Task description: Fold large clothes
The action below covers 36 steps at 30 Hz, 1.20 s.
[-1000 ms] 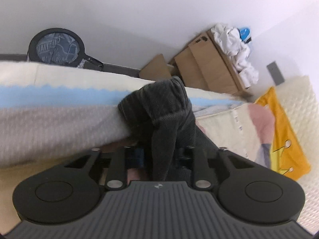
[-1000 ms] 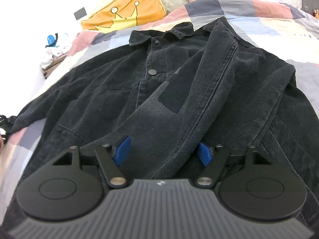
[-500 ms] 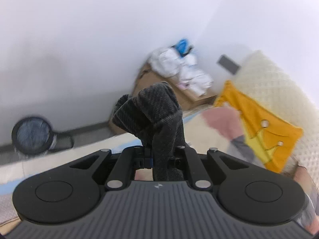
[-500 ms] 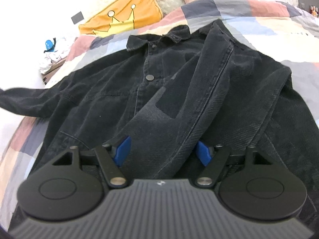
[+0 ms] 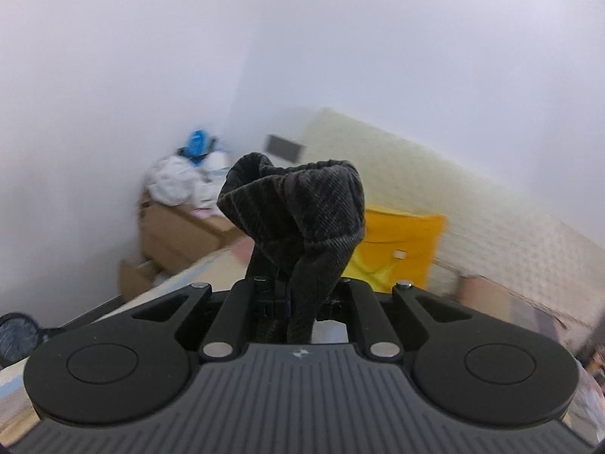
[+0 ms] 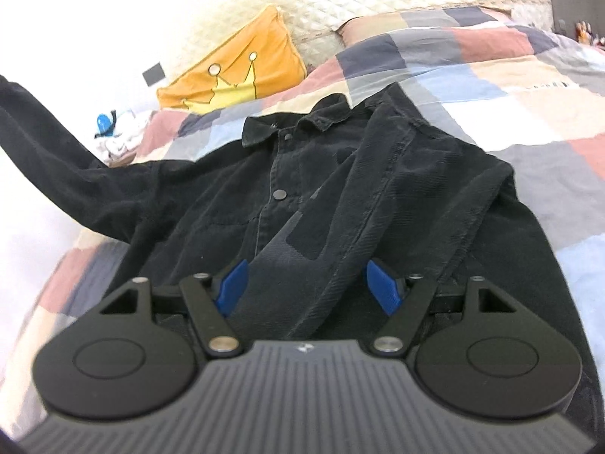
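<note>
Left wrist view: the left gripper (image 5: pixel 298 295) is clenched on the cuff end of a sleeve (image 5: pixel 298 212) of dark ribbed fabric, which bunches up above the fingers and hides their pads. The jaws have just been closing, with the sleeve between them. Behind the raised cuff stand a white wall (image 5: pixel 151 75), a cardboard box (image 5: pixel 177 230) heaped with white clutter, a quilted cream headboard (image 5: pixel 472 219) and part of a yellow cushion (image 5: pixel 397 242). The body of the garment is not visible here; this view alone shows the grip itself. The background is blurred.

Right wrist view: the black jacket (image 6: pixel 302 204) lies front-up on the bed, on a patchwork quilt (image 6: pixel 491 87), its collar toward the headboard (image 6: pixel 340 3) and the yellow cushion (image 6: pixel 234 75) with its crown motif. One sleeve is folded diagonally across the chest, running down between the blue fingers (image 6: pixel 232 283) of the right gripper (image 6: pixel 306 283). These stand apart and released, one on either side of the folded sleeve; whether they touch the cloth cannot be told. The other sleeve (image 6: pixel 56 162) is lifted off the bed and stretches up and out of frame at the left edge. Only this view shows the jacket's overall lie and the raised sleeve's span; the gripper holding its far end falls outside the frame.
</note>
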Each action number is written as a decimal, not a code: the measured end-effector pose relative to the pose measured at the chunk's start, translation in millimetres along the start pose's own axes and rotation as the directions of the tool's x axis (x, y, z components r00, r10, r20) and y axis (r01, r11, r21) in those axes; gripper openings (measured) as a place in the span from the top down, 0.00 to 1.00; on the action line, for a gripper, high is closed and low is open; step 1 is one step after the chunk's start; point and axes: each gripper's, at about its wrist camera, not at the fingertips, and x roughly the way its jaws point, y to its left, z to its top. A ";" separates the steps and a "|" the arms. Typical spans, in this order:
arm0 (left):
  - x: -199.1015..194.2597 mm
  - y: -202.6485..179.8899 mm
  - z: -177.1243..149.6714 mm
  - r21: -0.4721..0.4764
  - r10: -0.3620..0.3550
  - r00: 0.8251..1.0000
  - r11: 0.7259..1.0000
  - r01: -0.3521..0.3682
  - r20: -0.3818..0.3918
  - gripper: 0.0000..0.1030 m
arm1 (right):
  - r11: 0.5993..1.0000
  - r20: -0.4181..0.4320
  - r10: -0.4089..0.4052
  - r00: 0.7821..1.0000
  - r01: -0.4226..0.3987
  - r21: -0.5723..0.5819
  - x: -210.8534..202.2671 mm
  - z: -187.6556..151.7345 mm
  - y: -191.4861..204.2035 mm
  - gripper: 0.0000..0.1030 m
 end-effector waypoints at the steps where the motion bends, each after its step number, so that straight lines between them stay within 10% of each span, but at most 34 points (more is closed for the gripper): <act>1: -5.3 -16.4 -3.0 0.021 -0.019 1.000 1.000 0.019 -0.002 0.90 | 1.000 0.008 0.004 1.000 -0.005 0.011 -4.3 0.8 -3.2 0.30; 16: -56.8 -213.8 -170.0 0.244 -0.284 0.944 0.915 0.320 -0.170 0.90 | 0.985 0.094 -0.006 0.996 -0.010 0.171 -48.8 14.6 -63.6 0.30; 28: -52.6 -281.0 -387.6 0.299 -0.339 0.804 0.801 0.519 -0.488 0.90 | 0.938 0.153 -0.040 0.987 -0.016 0.347 -64.7 26.3 -114.6 0.29; 36: -21.9 -271.7 -452.9 0.244 -0.321 0.728 0.796 0.554 -0.606 0.88 | 0.894 0.173 -0.001 0.985 -0.077 0.442 -64.3 28.8 -142.3 0.29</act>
